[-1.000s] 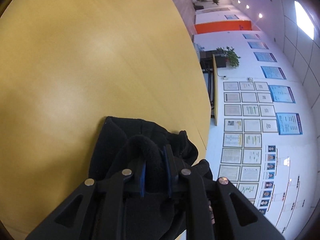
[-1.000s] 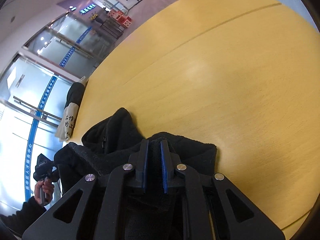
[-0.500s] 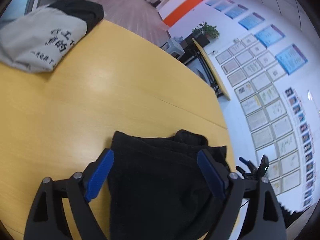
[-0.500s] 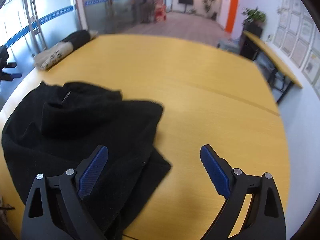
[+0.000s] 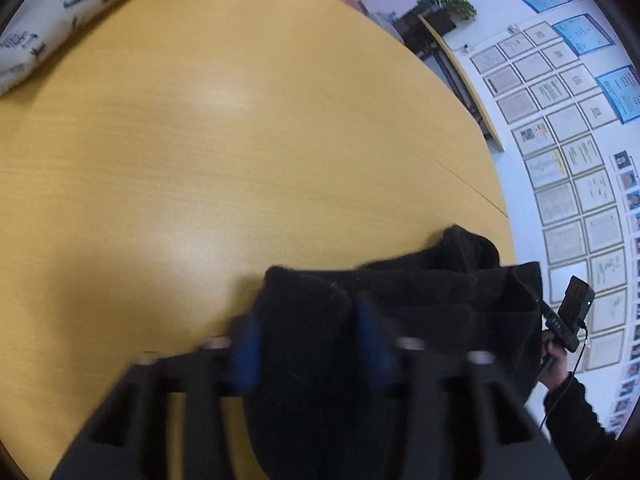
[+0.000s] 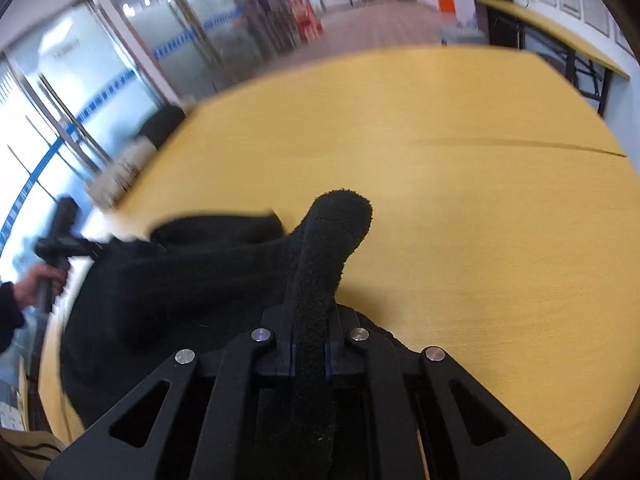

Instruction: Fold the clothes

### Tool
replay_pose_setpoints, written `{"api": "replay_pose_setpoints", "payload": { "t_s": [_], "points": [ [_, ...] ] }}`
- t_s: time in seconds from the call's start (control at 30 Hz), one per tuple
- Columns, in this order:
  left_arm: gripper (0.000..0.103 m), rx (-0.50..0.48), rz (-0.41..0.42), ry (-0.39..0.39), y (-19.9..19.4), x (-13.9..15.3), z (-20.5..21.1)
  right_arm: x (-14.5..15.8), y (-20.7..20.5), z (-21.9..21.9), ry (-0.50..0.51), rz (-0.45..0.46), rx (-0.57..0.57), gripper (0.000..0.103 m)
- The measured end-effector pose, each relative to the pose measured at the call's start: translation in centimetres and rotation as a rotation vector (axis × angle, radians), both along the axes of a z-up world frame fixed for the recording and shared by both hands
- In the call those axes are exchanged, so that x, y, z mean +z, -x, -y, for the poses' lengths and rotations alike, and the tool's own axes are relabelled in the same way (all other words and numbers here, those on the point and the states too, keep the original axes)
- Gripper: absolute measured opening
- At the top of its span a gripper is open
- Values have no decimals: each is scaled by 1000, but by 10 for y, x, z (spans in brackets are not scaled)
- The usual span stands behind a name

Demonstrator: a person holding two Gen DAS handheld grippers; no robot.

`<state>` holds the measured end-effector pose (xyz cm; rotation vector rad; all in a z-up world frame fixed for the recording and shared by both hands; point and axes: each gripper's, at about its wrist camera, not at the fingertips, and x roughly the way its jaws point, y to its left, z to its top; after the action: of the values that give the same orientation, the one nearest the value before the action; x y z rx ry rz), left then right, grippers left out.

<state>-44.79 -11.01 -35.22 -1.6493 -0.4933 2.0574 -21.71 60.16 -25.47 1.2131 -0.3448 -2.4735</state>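
A black fleece garment (image 5: 440, 292) lies bunched at the near edge of the yellow wooden table (image 5: 200, 140). My left gripper (image 5: 308, 344) has its jaws closing, and its blue pads squeeze a thick fold of that fleece from both sides. In the right wrist view the same garment (image 6: 180, 280) spreads to the left. My right gripper (image 6: 310, 344) is shut on a rolled edge of it. That roll (image 6: 336, 224) sticks up ahead of the fingers, lifted off the table (image 6: 480, 200).
A folded pale garment (image 5: 60, 12) with black lettering lies at the table's far left corner, blurred in the right wrist view (image 6: 120, 176). A person's hand (image 5: 560, 356) holds the other tool at the table's edge. A seam (image 6: 520, 146) crosses the tabletop.
Both grippers held the fleece a second ago, spread wide open half a second ago, and have closed on new folds. The right one has lifted its fold.
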Motion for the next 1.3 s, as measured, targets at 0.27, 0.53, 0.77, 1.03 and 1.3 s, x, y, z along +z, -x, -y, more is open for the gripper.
{"api": "replay_pose_setpoints", "payload": {
  "t_s": [0.27,0.53,0.77,1.03,1.3],
  "points": [
    [15,-114,-179,-41,-33,100,-14,42,-50,-4,10,-136,26,7],
    [15,-192,-290,-76,-57,167,-11,16,-36,-44,77,-113,-90,8],
    [17,-125,-194,64,-5,70,-5,-52,-1,-58,-14,80,-191,10],
    [19,-95,-173,129,10,29,17,-59,0,-75,-67,93,-246,34],
    [10,-131,-210,124,12,33,37,-46,-2,-87,-124,108,-248,0]
  ]
}}
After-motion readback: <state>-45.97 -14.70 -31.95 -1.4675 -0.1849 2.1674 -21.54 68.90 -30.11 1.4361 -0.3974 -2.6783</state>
